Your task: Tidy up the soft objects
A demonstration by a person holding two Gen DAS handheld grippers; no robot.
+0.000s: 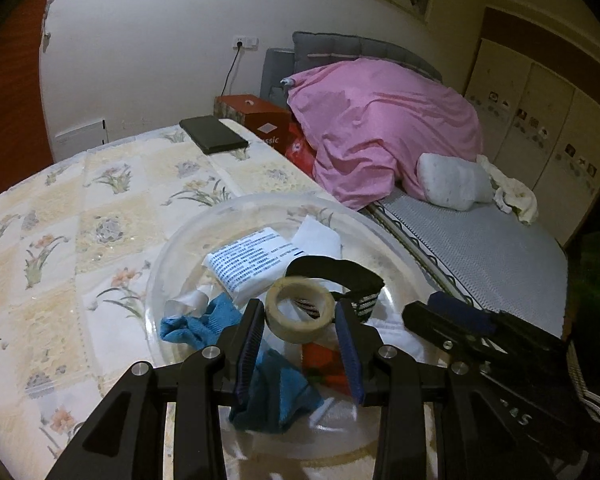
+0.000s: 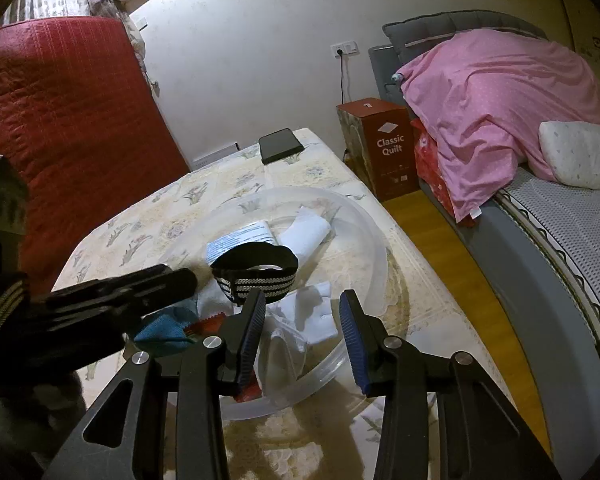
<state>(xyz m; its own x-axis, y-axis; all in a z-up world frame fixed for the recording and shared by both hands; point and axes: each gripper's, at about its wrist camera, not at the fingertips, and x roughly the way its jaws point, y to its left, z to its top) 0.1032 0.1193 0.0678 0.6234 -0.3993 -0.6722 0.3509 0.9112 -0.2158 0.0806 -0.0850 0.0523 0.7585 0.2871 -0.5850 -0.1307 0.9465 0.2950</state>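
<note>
A clear plastic bowl (image 1: 168, 248) (image 2: 374, 248) stands on the floral tablecloth (image 1: 60, 240). It holds a blue cloth (image 1: 196, 324), a printed white packet (image 1: 252, 264), a folded white cloth (image 2: 306, 234), a black band with a striped part (image 2: 256, 270), an orange item (image 1: 320, 364) and a clear bag (image 2: 284, 348). My left gripper (image 1: 298, 320) (image 2: 192, 276) is open over the bowl, and a roll of tape (image 1: 300, 312), slightly blurred, fills the gap between its pads. My right gripper (image 2: 300, 312) (image 1: 452, 312) is open above the bowl's near side, with nothing between its fingers.
A black flat device (image 1: 214, 134) (image 2: 281, 145) lies at the table's far end. A red "Classic Quilt" box (image 2: 388, 140) stands on the wood floor (image 2: 440, 240) between table and bed. The bed carries a pink duvet (image 1: 380, 128) and a white pillow (image 1: 452, 182). A red quilted cover (image 2: 60, 120) rises on the left.
</note>
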